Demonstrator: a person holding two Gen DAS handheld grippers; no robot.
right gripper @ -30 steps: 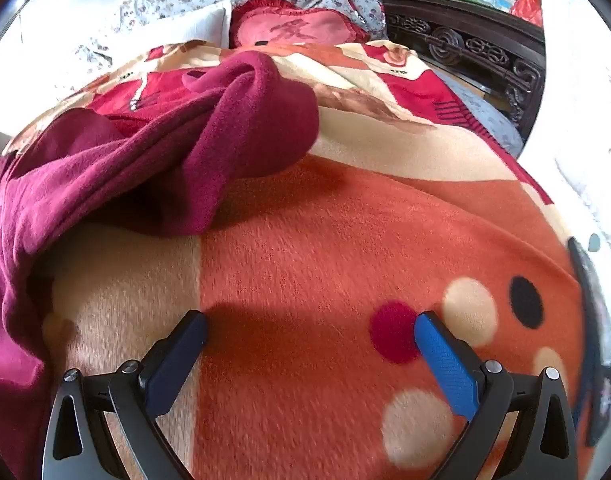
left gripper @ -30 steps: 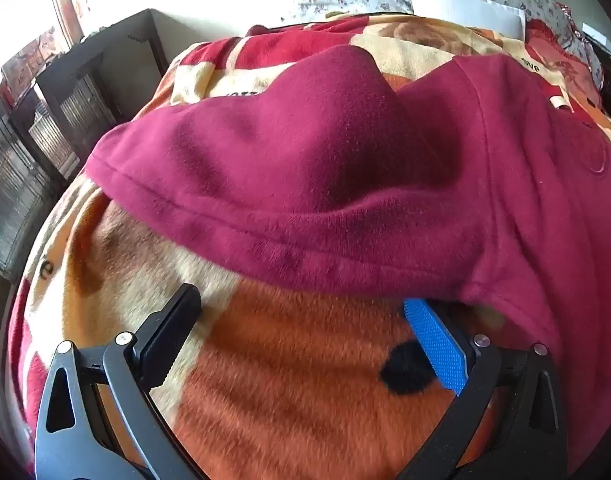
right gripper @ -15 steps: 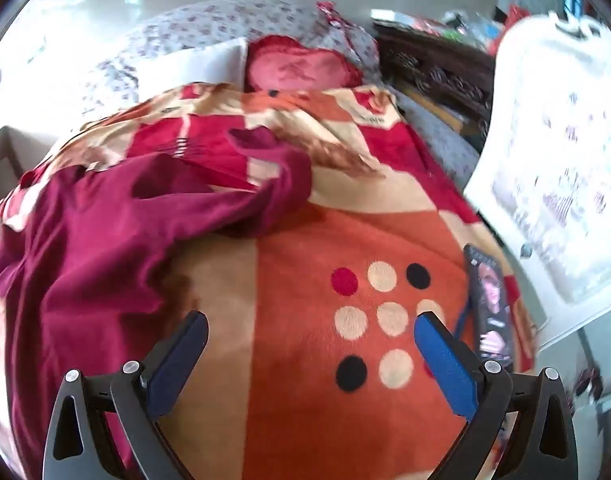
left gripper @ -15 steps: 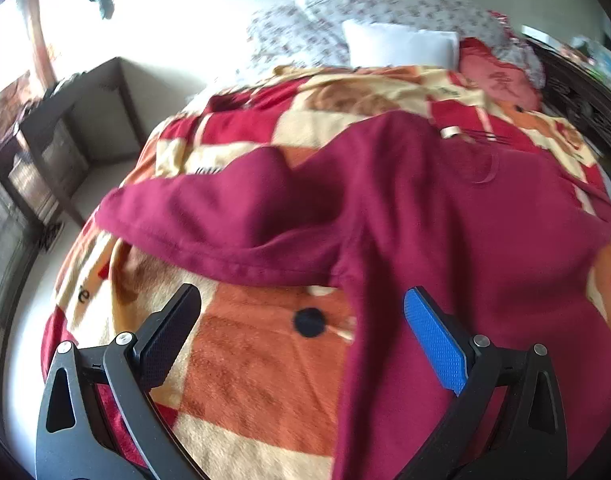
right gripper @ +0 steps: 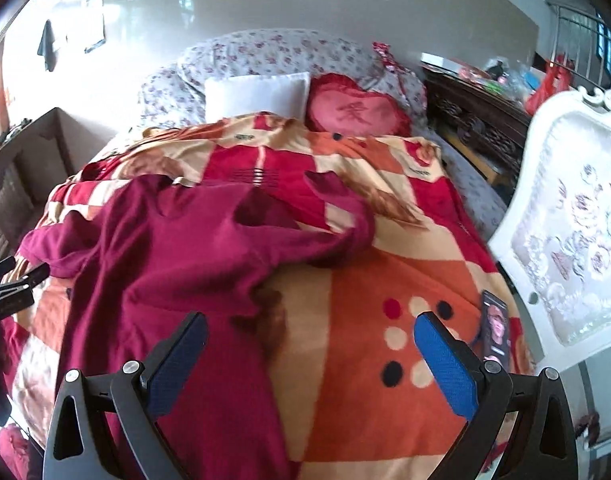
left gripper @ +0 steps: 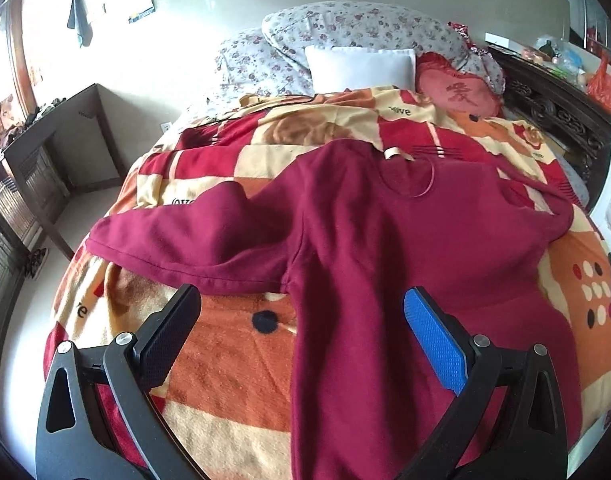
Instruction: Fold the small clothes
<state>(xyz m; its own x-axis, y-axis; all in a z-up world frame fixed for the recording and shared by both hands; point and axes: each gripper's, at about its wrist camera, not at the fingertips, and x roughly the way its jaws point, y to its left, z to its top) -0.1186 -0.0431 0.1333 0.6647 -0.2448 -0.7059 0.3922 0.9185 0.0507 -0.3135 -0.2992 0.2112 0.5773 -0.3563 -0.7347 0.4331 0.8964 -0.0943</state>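
Note:
A dark red long-sleeved top [left gripper: 385,240] lies spread on the orange, red and cream blanket [left gripper: 233,364], neck toward the pillows, sleeves out to both sides. My left gripper [left gripper: 301,332] hovers open above its lower left side, near the armpit, holding nothing. In the right wrist view the same top [right gripper: 165,256] fills the left half, its right sleeve [right gripper: 337,216] bent and rumpled. My right gripper [right gripper: 309,356] is open over the blanket [right gripper: 365,264] just right of the hem, empty. The left gripper [right gripper: 5,288] shows at that view's left edge.
A phone [right gripper: 495,332] lies on the blanket near the bed's right edge. A white padded chair [right gripper: 565,240] stands right of the bed. White [left gripper: 359,66] and red heart [left gripper: 457,92] pillows sit at the head. A dark wooden desk [left gripper: 33,160] stands left; carved dark furniture [left gripper: 557,112] far right.
Both grippers have pulled back and up from the blanket, so the whole top and bed now show. Both stay open and empty. The top lies unchanged.

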